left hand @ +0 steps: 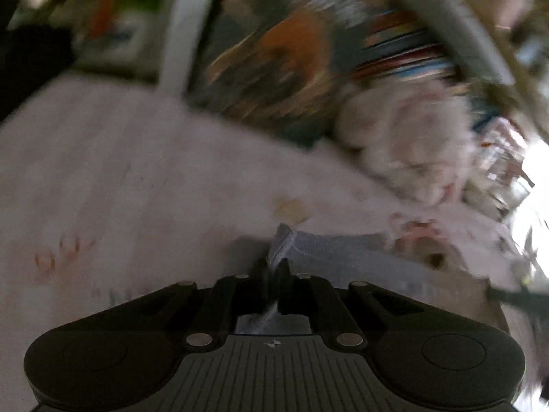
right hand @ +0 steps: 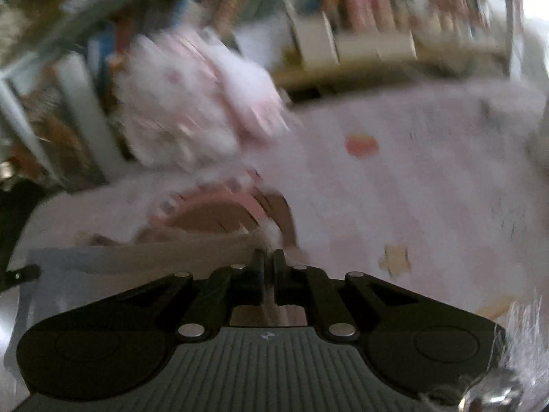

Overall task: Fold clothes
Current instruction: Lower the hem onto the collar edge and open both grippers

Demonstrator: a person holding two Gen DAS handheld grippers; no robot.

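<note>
Pinching the corner of a pale bluish-white garment (left hand: pixel 329 250) is what my left gripper (left hand: pixel 274 267) is doing: its jaws are clenched together with a fold of the ribbed hem caught between the pads, and the cloth is running off to the right across the pink sheet (left hand: pixel 120 171) of the bed. The sheet is carrying faint printed shapes, among them a small tan patch (left hand: pixel 291 207) just beyond the garment's edge. Further right in the left wrist view a fluffy white-and-pink bundle (left hand: pixel 405 144) is lying at the far side of the bed, against a blurred backdrop of coloured books and a white frame. In the right wrist view, my right gripper (right hand: pixel 269 257) is likewise clenched, and a tuft of white fabric is sticking up between its fingertips, so it is grasping the same garment (right hand: pixel 137 257), which is spreading away to the left as a pale band. Just past it a pink-and-brown printed piece (right hand: pixel 219 206) is lying on the sheet (right hand: pixel 429 189); the fluffy bundle (right hand: pixel 192 103) is sitting behind that. Both views are smeared, so finer detail is beyond what I can tell.
</note>
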